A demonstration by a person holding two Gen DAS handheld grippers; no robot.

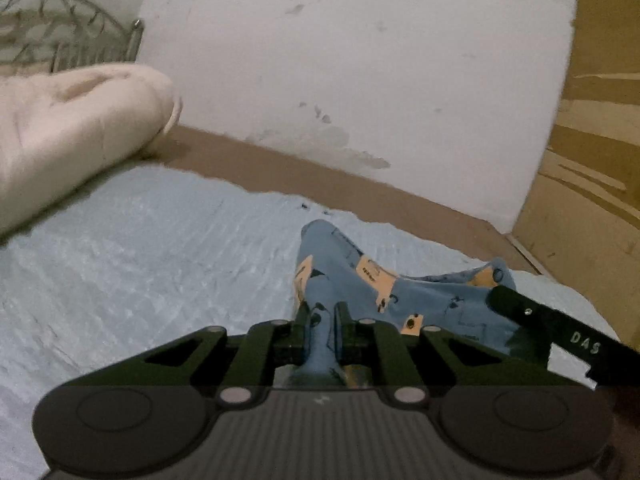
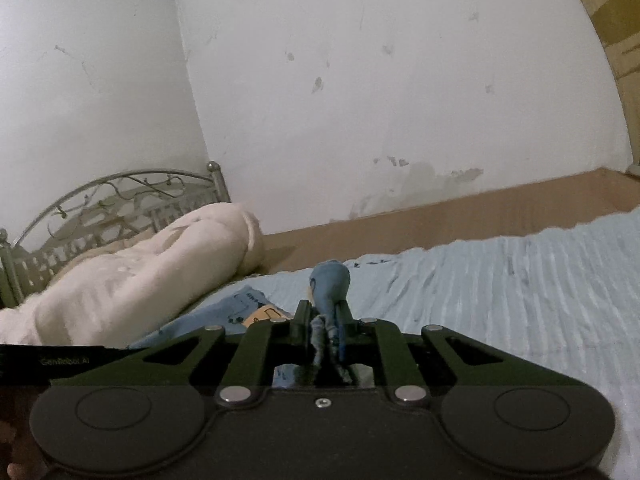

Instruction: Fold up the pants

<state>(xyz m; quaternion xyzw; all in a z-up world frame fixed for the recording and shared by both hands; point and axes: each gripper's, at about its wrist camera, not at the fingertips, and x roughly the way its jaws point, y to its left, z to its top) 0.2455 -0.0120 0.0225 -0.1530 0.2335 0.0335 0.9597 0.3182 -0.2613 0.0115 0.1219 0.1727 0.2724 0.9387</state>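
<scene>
Your left gripper [image 1: 322, 312] is clamped on a bunched fold of the blue patterned pants with orange patches [image 1: 352, 280], lying on the pale blue ribbed bedsheet [image 1: 140, 248]. Your right gripper [image 2: 322, 312] pinches another bunch; its body hides the cloth below.

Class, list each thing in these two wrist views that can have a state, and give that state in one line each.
left gripper: shut on the pants
right gripper: shut on the pants
pants: bunched, pinched by both grippers, not folded flat
blue bedsheet: spread over the bed, wrinkled
white comforter: rolled up, lying by the headboard
metal headboard: upright against the wall
</scene>
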